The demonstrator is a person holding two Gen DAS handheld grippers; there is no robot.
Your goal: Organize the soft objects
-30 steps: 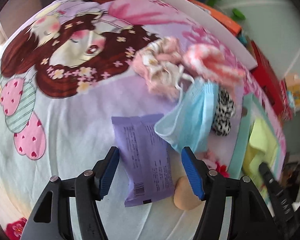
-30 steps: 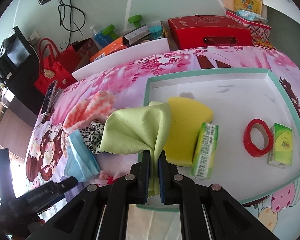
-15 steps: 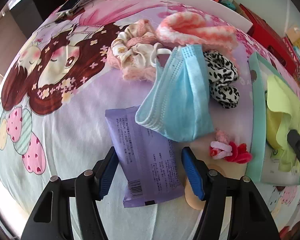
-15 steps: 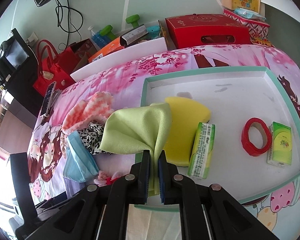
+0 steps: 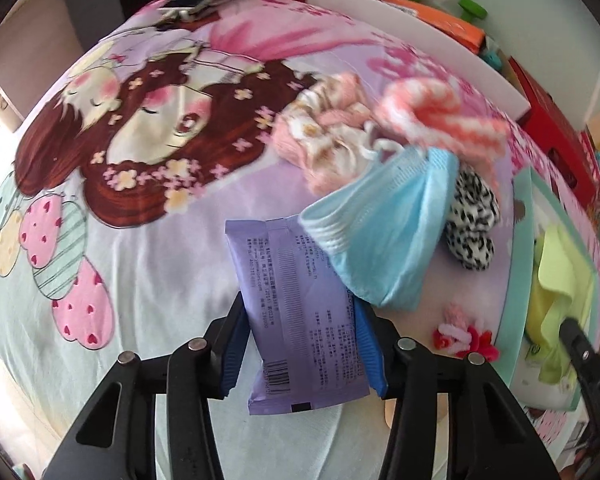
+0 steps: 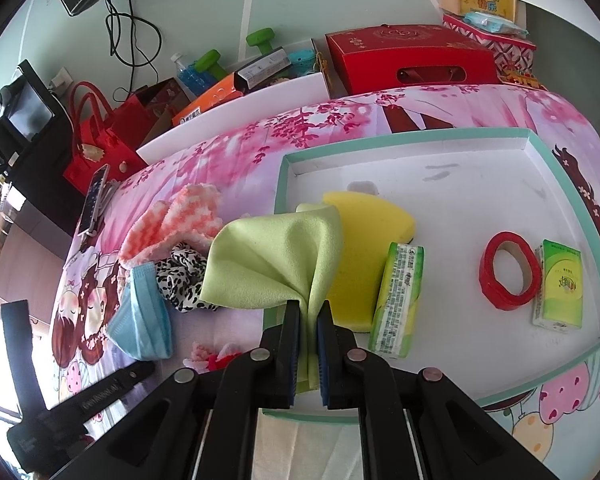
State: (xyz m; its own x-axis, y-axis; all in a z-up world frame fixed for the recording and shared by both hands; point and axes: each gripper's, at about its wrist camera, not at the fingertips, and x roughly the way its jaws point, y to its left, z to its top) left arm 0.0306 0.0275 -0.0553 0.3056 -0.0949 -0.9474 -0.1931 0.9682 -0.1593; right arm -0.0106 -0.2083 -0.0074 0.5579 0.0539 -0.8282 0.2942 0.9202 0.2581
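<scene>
Left gripper (image 5: pixel 300 344) just closed onto purple pack (image 5: pixel 300 316), mask (image 5: pixel 384 232) overlapping at 1 o'clock. Right gripper (image 6: pixel 308 344) pinches green cloth (image 6: pixel 276 264), likely tray-bound (image 6: pixel 400 140).

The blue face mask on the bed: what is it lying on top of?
The blue face mask overlaps the upper right corner of the purple packet, with the leopard-print scrunchie right beside it. Whatever else lies beneath it is covered.

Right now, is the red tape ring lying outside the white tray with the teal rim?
No, the red tape ring lies inside the white tray with the teal rim, beside a green tissue pack.
</scene>
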